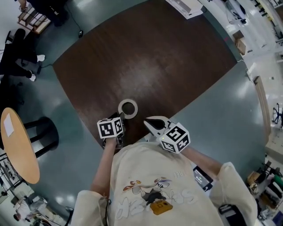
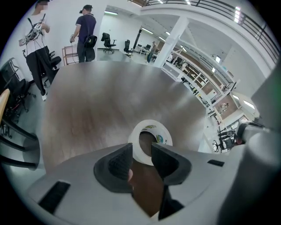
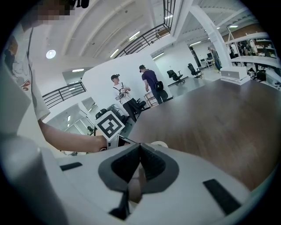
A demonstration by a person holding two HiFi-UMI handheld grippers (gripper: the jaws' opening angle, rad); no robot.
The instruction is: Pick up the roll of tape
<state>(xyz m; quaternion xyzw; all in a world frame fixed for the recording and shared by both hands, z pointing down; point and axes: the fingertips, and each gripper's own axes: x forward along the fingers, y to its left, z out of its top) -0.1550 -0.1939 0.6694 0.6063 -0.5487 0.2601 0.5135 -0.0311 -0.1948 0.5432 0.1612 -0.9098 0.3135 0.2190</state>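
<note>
A white roll of tape (image 1: pixel 128 102) lies flat near the front corner of the dark brown table (image 1: pixel 146 53). My left gripper (image 1: pixel 120 117) points steeply down at the roll's near side. In the left gripper view its jaws (image 2: pixel 141 154) stand open, with the near wall of the roll (image 2: pixel 151 125) in the gap between them; I see no pad pressing on it. My right gripper (image 1: pixel 148 124) hangs just right of the roll with its jaws shut on nothing (image 3: pixel 140 147). A sliver of the roll (image 3: pixel 159 143) shows past its tips.
A white flat box (image 1: pixel 185 6) lies at the table's far edge. A round wooden side table (image 1: pixel 17 145) and a black stool (image 1: pixel 44 134) stand on the teal floor at left. Two people (image 2: pixel 85 30) stand beyond the table's far side.
</note>
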